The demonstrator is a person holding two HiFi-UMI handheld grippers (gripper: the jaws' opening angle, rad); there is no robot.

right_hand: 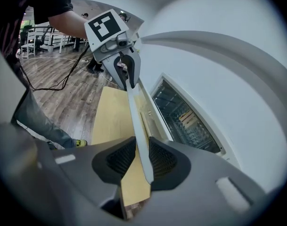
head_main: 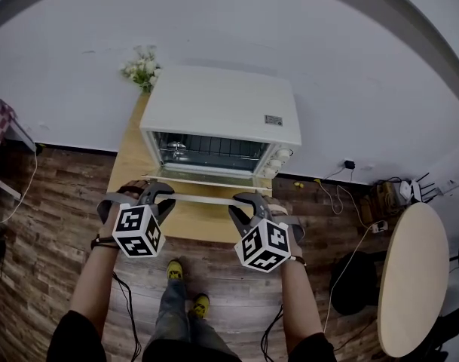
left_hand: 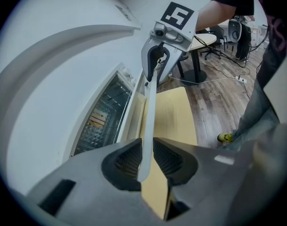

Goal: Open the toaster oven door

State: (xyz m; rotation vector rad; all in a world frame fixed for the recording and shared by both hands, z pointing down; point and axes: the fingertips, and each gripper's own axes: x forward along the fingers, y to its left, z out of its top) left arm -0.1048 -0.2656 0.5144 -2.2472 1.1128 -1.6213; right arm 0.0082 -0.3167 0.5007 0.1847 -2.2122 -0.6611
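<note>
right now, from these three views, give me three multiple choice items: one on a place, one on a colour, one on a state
1. Where do the flowers stand?
A. on top of the oven
B. behind the toaster oven, at its back left corner
C. inside the oven

2. What colour is the toaster oven's case?
A. black
B. red
C. white

3. What state is the left gripper in?
A. shut on the door handle
B. open and empty
C. shut on a flower

Answers:
1. B: the head view shows them just past the oven's left rear corner.
2. C: its top and sides are white in the head view.
3. A: in the left gripper view both pads press the white bar from either side.
</note>
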